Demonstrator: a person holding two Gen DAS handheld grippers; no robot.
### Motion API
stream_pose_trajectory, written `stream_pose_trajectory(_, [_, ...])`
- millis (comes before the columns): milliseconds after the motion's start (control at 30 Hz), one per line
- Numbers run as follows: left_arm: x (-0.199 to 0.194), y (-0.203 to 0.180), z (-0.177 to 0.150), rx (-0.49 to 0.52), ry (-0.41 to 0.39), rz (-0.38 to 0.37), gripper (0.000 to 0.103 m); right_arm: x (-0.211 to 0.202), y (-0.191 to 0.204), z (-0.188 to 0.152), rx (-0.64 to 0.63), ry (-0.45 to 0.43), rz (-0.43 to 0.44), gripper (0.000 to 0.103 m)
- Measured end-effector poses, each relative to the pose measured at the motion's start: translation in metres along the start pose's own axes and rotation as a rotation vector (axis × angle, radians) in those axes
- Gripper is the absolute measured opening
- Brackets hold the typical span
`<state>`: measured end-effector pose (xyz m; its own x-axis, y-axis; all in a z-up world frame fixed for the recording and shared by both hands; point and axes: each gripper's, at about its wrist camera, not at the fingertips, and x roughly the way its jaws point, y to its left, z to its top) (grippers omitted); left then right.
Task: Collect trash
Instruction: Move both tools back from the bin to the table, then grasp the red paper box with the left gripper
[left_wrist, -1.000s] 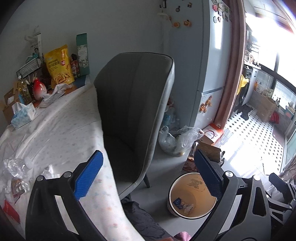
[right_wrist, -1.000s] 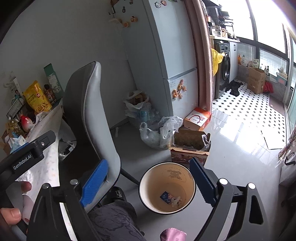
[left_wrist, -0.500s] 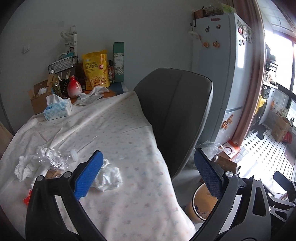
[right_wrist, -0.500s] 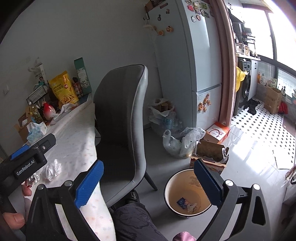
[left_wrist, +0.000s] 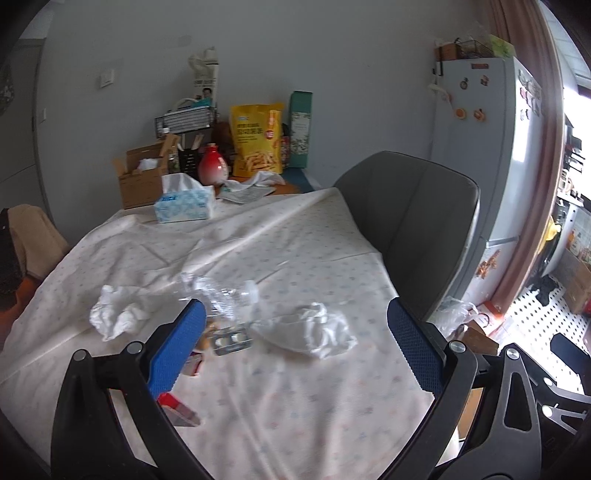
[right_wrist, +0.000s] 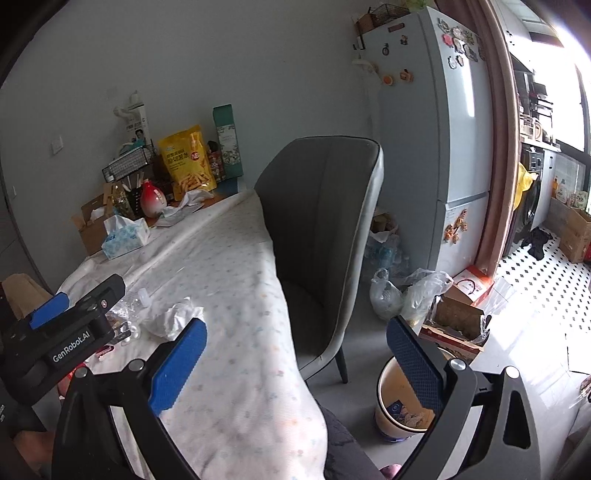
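Trash lies on the white tablecloth (left_wrist: 295, 398): a crumpled white tissue (left_wrist: 310, 328) in the middle, another crumpled tissue (left_wrist: 116, 314) to the left, a crushed clear plastic bottle (left_wrist: 221, 299), a blister pack (left_wrist: 231, 339) and a red wrapper (left_wrist: 173, 404). My left gripper (left_wrist: 295, 350) is open and empty just above the middle tissue. My right gripper (right_wrist: 295, 365) is open and empty over the table's right edge. The cream trash bin (right_wrist: 402, 410) stands on the floor at lower right, with scraps inside. The left gripper's body (right_wrist: 66, 339) shows in the right wrist view.
A grey chair (left_wrist: 417, 229) stands at the table's right side. A tissue box (left_wrist: 184, 203), cardboard box (left_wrist: 142, 181), red vase (left_wrist: 211, 168) and yellow snack bag (left_wrist: 256, 140) crowd the far end. Plastic bags (right_wrist: 406, 291) and cartons (right_wrist: 454, 325) lie by the fridge (right_wrist: 443, 147).
Both grippers swung left from the floor bin toward the table. The left gripper now faces the trash on the cloth; the bin has left its view.
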<state>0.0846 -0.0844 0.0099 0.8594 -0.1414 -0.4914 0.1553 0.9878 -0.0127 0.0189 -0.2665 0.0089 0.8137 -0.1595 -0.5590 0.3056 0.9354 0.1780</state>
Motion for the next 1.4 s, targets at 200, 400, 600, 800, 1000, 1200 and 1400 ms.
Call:
stream_pose_trajectory(200, [-0.014,0.040,-0.009,-0.054,0.000,0.052,0.098,-0.004,0.032,-0.006,-0.041,0.009,0.056,0.096])
stream_pose_trajectory(400, [-0.031,0.079,-0.021,-0.105,-0.005,0.108,0.098,-0.009,0.062,-0.013,-0.080,0.016,0.092,0.096])
stream_pose_trajectory(600, [-0.041,0.120,-0.037,-0.156,0.018,0.165,0.098,-0.010,0.089,-0.027,-0.119,0.041,0.127,0.096])
stream_pose_trajectory(800, [-0.036,0.143,-0.052,-0.187,0.058,0.198,0.098,-0.004,0.105,-0.039,-0.144,0.073,0.148,0.096])
stream_pose_trajectory(1000, [-0.018,0.142,-0.060,-0.182,0.100,0.199,0.097,0.004,0.108,-0.045,-0.156,0.091,0.144,0.096])
stream_pose_trajectory(1200, [0.006,0.141,-0.064,-0.175,0.147,0.193,0.081,0.020,0.106,-0.047,-0.147,0.125,0.143,0.096])
stream_pose_trajectory(1400, [0.029,0.148,-0.063,-0.197,0.213,0.194,0.058,0.033,0.112,-0.047,-0.146,0.141,0.148,0.096])
